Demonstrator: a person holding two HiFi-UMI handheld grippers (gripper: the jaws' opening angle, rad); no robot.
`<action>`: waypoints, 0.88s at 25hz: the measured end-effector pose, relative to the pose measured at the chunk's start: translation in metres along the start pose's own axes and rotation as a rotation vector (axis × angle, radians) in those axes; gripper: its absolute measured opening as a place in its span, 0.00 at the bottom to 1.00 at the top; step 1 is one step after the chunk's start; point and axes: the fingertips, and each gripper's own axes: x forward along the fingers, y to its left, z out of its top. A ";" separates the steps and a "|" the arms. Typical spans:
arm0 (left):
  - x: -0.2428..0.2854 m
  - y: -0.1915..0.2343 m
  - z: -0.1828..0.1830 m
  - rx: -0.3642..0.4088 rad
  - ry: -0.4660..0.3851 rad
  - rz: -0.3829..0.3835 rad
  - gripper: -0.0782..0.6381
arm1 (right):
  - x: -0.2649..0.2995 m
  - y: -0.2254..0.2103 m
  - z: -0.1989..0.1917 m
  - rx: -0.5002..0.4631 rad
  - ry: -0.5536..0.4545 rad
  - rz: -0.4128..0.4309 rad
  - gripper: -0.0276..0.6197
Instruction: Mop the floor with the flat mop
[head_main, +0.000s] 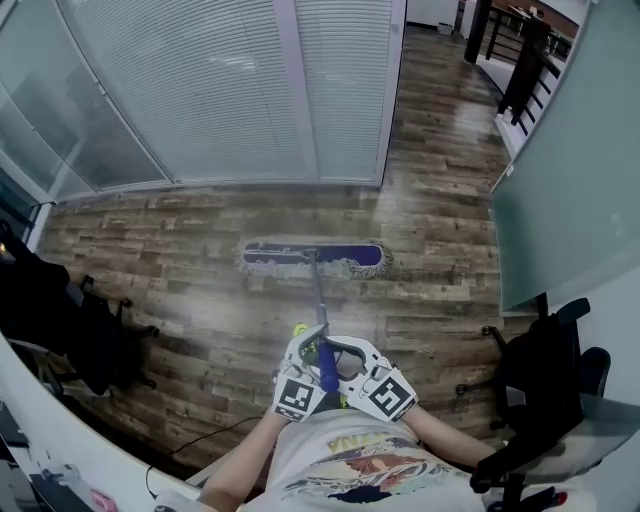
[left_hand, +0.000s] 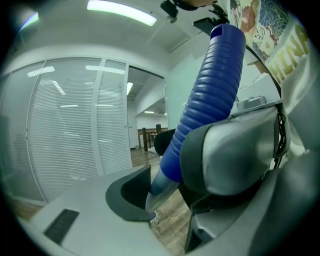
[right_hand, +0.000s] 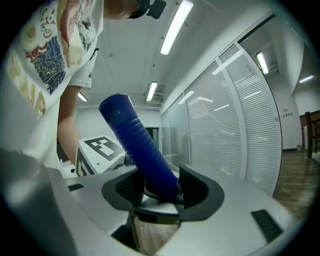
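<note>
The flat mop's blue head (head_main: 312, 258) with a white fringe lies flat on the wood floor ahead of me. Its thin pole (head_main: 319, 295) runs back to a ribbed blue grip (head_main: 327, 368) at my waist. My left gripper (head_main: 305, 362) and right gripper (head_main: 358, 372) sit side by side on that grip. In the left gripper view the blue grip (left_hand: 210, 100) passes between the jaws of my left gripper (left_hand: 165, 195), against the dark pad. In the right gripper view my right gripper (right_hand: 157, 192) has both pads pressed on the grip (right_hand: 137, 145).
A glass wall with white blinds (head_main: 220, 90) stands just beyond the mop head. Black office chairs stand at the left (head_main: 60, 320) and right (head_main: 545, 380). A pale partition (head_main: 570, 160) closes the right side. A thin cable (head_main: 200, 435) lies on the floor near my feet.
</note>
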 end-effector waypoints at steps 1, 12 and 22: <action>0.002 0.002 0.001 -0.002 -0.009 0.000 0.31 | 0.001 -0.003 0.001 -0.025 -0.006 -0.001 0.35; 0.041 0.066 0.009 -0.017 -0.076 -0.023 0.31 | 0.049 -0.060 0.004 -0.121 0.034 0.008 0.35; 0.094 0.193 0.009 0.017 -0.059 -0.071 0.31 | 0.156 -0.158 0.023 -0.117 0.038 -0.085 0.33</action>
